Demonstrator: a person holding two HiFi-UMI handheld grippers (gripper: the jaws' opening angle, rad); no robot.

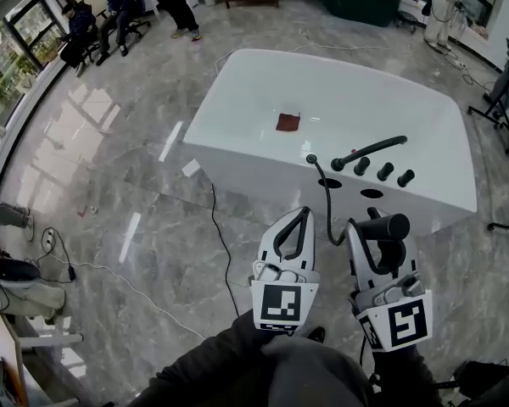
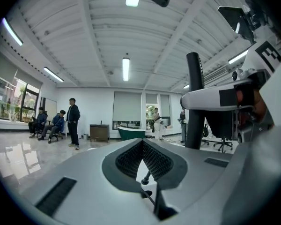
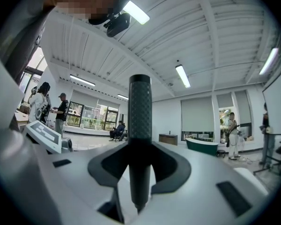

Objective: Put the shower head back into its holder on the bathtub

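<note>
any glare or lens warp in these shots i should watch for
Head view: pale streaks of lamp glare lie on the glossy marble floor, and straight lines bow toward the edges. Left gripper view: heavy fisheye with black corners, and the ceiling lamp is blown out white. Right gripper view: the same fisheye, with the shower head looming large and fairly sharp.

The brown thing point(image 1: 288, 122) in the bathtub point(image 1: 237, 91) is too small to tell. The hose's point(image 1: 326, 214) end is hidden behind the right gripper point(image 1: 375, 236).
</note>
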